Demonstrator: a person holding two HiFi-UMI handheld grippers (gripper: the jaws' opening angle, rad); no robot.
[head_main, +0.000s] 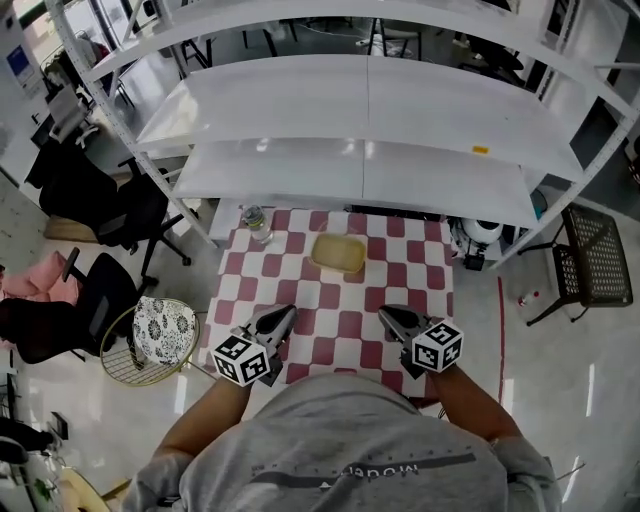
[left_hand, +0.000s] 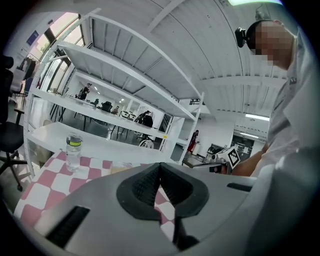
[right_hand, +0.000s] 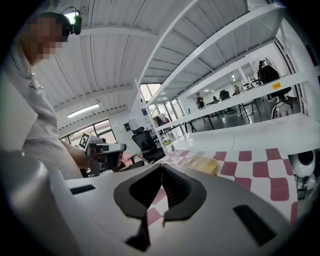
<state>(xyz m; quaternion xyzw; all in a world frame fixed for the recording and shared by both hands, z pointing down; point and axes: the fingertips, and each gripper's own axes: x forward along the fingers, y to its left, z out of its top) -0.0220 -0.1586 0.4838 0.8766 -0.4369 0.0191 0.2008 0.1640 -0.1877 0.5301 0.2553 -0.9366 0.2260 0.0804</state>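
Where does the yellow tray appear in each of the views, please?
Head view: the tray lies mid-table, towards the far edge.
Left gripper view: the tray is only a pale sliver left of centre, to the right of the bottle.
Right gripper view: the tray sits just right of centre.
Shared landmark: the red-and-white checked cloth beneath it.

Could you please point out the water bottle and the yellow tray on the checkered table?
water bottle (head_main: 257, 225), head view, on its clear body.
yellow tray (head_main: 337, 253), head view, on its bare middle.
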